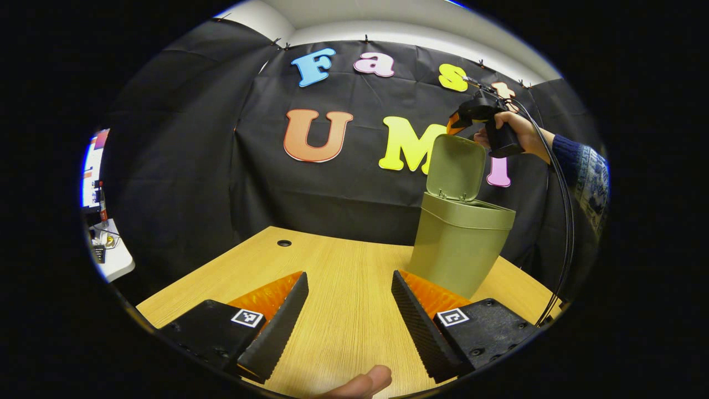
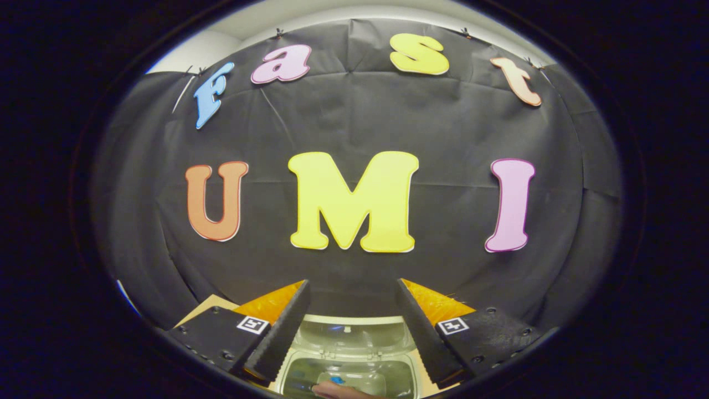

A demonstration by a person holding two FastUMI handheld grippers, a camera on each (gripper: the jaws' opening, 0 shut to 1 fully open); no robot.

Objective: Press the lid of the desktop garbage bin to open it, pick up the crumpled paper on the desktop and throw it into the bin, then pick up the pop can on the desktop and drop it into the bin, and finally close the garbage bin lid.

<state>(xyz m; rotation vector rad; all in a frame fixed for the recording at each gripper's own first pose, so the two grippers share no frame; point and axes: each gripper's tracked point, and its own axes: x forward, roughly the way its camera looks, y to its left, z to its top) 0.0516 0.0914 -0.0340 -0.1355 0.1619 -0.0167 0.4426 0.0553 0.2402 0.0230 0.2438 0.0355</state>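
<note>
The olive-green bin (image 1: pixel 460 249) stands on the right part of the wooden table (image 1: pixel 332 310), with its lid (image 1: pixel 455 167) swung up and open. Above and behind the lid, a hand (image 1: pixel 518 133) holds my right gripper (image 1: pixel 457 123). In the right gripper view that gripper (image 2: pixel 352 285) is open and empty, looking down over the raised lid (image 2: pixel 346 335) into the bin's mouth (image 2: pixel 354 379). Something dim with a blue spot lies inside; I cannot tell what it is. My left gripper (image 1: pixel 349 275) hangs open and empty over the table, left of the bin.
A small cable hole (image 1: pixel 284 243) sits near the table's far edge. A white side desk with clutter (image 1: pixel 111 249) stands off to the left. A cable (image 1: pixel 562 221) hangs from the right gripper down past the bin. A fingertip (image 1: pixel 360 382) shows at the bottom.
</note>
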